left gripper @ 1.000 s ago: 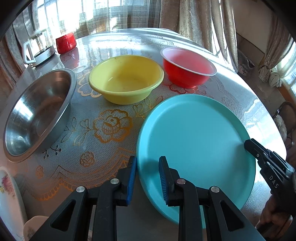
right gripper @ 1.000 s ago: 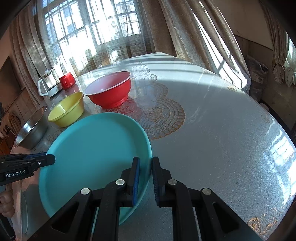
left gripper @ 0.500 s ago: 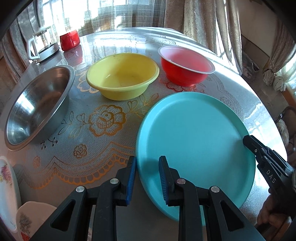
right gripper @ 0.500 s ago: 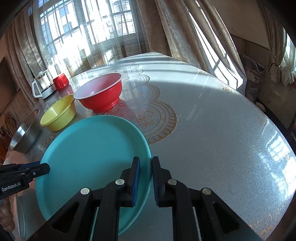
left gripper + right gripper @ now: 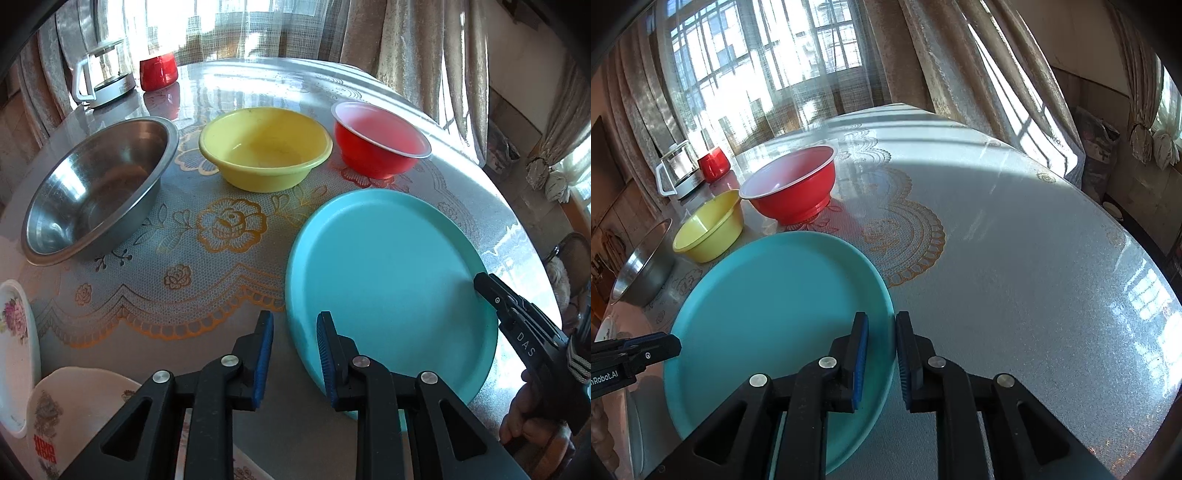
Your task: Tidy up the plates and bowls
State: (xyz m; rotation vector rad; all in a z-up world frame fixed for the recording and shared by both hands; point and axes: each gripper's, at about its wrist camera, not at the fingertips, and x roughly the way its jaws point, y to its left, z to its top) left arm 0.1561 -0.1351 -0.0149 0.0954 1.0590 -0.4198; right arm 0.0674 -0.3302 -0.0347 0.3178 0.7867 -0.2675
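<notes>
Turquoise plate [image 5: 388, 280], three bowls: steel [image 5: 92, 192], yellow [image 5: 264, 147], red [image 5: 380, 144]

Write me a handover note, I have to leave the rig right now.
Left tongs: open, straddling the teal plate's near rim.
Right tongs: narrower gap across the plate's right rim; grip unclear.
Steel bowl, yellow bowl and red bowl stand separately in a row behind the plate. Flowered white plates lie left of the left tongs.
Nothing is stacked yet; all sorting remains.
</notes>
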